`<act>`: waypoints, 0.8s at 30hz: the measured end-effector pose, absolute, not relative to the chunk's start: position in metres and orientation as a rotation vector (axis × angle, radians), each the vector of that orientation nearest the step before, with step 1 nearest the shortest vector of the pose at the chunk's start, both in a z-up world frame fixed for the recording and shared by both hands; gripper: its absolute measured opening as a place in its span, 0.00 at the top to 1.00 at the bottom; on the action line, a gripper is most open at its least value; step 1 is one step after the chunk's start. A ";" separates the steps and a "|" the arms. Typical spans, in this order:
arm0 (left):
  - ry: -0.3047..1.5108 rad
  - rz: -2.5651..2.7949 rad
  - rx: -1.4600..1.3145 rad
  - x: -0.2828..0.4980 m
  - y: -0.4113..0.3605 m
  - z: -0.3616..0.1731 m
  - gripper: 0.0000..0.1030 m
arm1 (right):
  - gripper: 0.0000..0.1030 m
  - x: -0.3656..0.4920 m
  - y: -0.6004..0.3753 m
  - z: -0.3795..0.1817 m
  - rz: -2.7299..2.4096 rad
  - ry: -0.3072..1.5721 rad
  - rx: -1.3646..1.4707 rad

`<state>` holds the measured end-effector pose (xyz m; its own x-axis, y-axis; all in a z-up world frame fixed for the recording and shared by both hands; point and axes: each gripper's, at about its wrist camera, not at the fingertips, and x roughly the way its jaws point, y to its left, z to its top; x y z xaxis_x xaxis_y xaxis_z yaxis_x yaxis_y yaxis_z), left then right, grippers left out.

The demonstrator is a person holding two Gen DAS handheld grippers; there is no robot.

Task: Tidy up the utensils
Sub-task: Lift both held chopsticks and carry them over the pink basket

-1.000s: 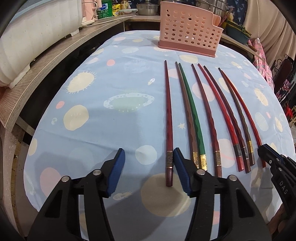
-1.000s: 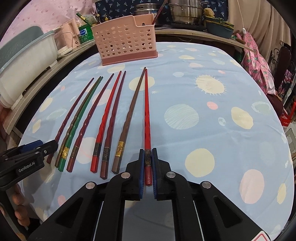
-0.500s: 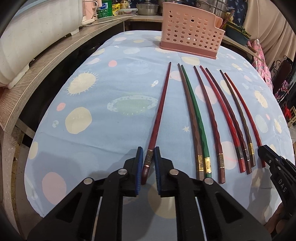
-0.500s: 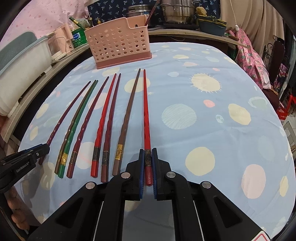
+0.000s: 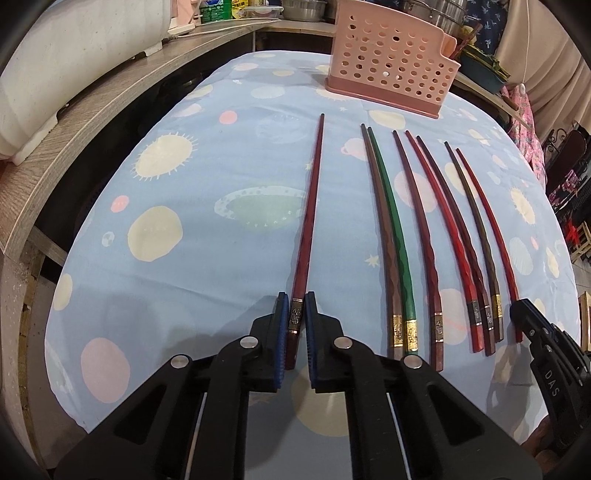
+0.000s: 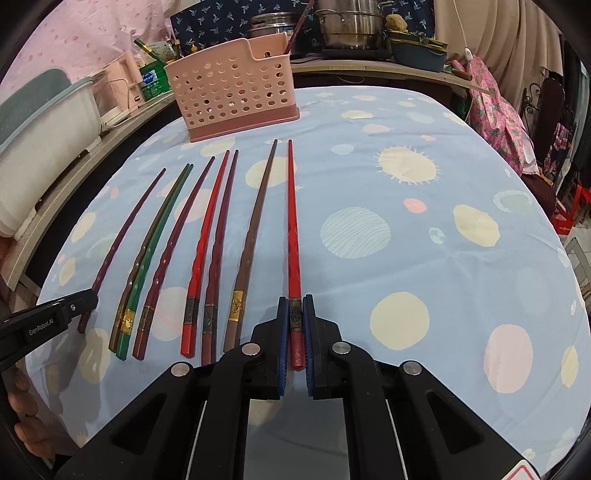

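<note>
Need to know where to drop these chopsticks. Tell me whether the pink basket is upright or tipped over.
Upright. The pink basket stands on its darker base on the tablecloth, open top facing up, beyond the chopstick tips. Whether anything lies inside cannot be told.

Home kitchen, steel pots (image 6: pixel 349 24) on a wooden counter (image 5: pixel 85 110), planet-print tablecloth (image 6: pixel 406 229), pink utensil basket (image 6: pixel 236 92)

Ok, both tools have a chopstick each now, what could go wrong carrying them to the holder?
Each tool grips only the butt end: the left tool on the maroon chopstick, the right tool on the red chopstick. The long free ends may pivot or droop. The red one's neighbour, the brown chopstick, could get knocked. The pink holder looks light and may tip.
</note>
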<state>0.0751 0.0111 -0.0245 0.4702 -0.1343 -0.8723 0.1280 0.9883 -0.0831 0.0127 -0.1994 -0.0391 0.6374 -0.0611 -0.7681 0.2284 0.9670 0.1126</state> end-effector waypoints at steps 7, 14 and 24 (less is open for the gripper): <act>1.087 -0.168 -0.020 0.075 0.010 -0.024 0.93 | 0.94 0.013 -0.202 -0.038 -0.157 0.868 0.216; 1.083 -0.186 -0.053 0.078 0.013 -0.015 0.93 | 0.94 0.014 -0.212 -0.029 -0.175 0.859 0.230; 0.994 -0.209 -0.096 0.090 0.017 0.031 0.93 | 0.94 0.023 -0.249 0.028 -0.182 0.750 0.278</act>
<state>0.0903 0.0173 0.0305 0.5271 -0.2178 -0.8214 0.1305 0.9759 -0.1750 0.0232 -0.2487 0.0279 0.7183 -0.0638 -0.6929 0.2608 0.9479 0.1831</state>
